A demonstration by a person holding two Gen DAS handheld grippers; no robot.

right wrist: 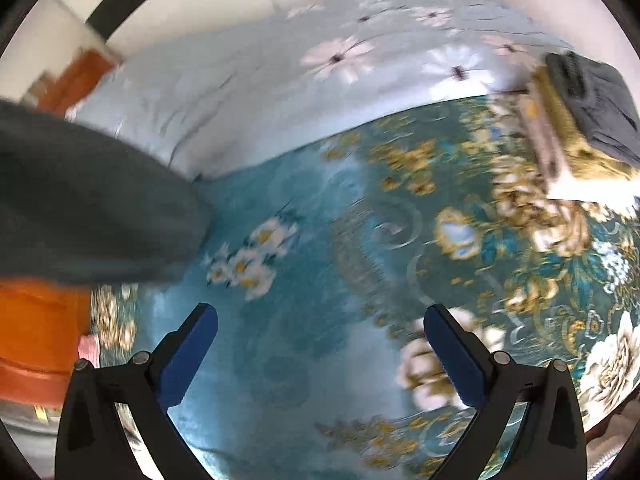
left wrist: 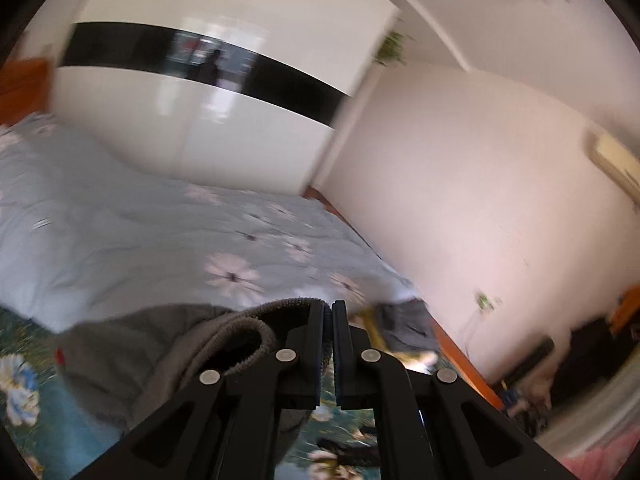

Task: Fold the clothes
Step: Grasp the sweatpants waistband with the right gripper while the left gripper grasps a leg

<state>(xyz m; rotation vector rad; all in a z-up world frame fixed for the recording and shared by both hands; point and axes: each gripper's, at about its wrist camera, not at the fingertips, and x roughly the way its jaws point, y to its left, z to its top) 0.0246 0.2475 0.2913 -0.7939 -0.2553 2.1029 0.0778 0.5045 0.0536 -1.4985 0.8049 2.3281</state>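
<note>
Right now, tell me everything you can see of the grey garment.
The grey garment is a soft, thick knit, plain dark grey, with a ribbed rolled hem or cuff curling round a dark opening. A small red spot shows at its left edge. It is bunched, not folded. The left gripper is shut on its edge and holds it up over the teal floral bedspread. In the right wrist view its bulk hangs at left, blurred, apart from the open right gripper.

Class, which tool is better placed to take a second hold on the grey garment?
Right. The right tool is open and holds nothing, with the grey garment nearby; the left tool is shut on it.
</note>
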